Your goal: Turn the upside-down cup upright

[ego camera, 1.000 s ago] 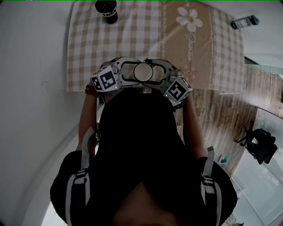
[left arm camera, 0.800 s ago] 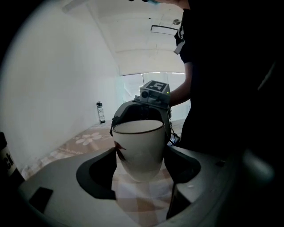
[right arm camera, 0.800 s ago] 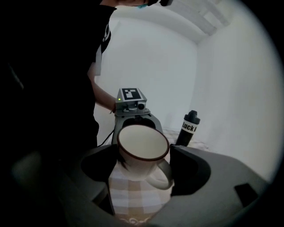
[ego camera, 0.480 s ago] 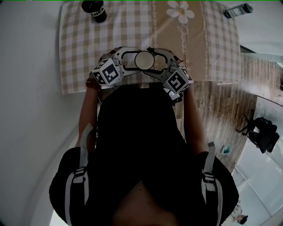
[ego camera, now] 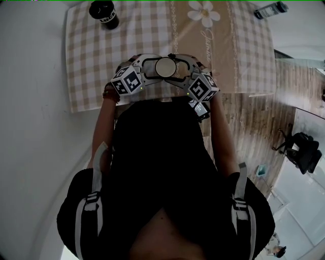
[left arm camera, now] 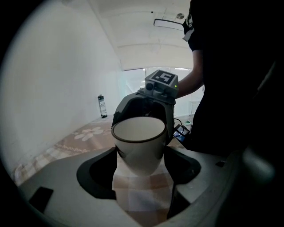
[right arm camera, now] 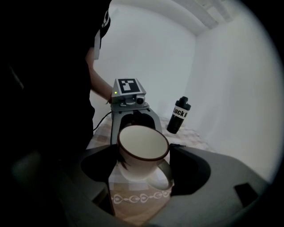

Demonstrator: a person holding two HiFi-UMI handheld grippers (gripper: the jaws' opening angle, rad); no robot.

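A person in a dark top stood over a table draped in a beige checked tablecloth [ego camera: 96, 61], a two-jaw gripper in each hand. The two tools met from opposite sides around a single white cup [ego camera: 165, 67]. The cup stood mouth up, its pale inside and dark rim plain to see. It was over the near edge of the cloth, just in front of the person's body.

The left gripper [ego camera: 152, 68] had closed on the cup, one jaw pressed against each side of the bowl. The right gripper [ego camera: 179, 68] clasped it the same way from the other side, and from that side the cup leaned a little. Both sets of jaws stood wide, filled by the cup's girth. Whether its base touched the cloth could not be made out.

Each gripper's marker cube faced upward, the left one [ego camera: 128, 81] and the right one [ego camera: 202, 87] flanking the cup. A black bottle [ego camera: 104, 12] with white lettering stood upright at the far left corner of the table, well apart from the cup. A second, slimmer bottle [ego camera: 270, 9] sat beyond the far right corner. A white flower motif [ego camera: 200, 11] marked the plain band of the cloth. To the right lay a wood-plank floor [ego camera: 254, 127] with an office chair [ego camera: 303, 155] standing on it.
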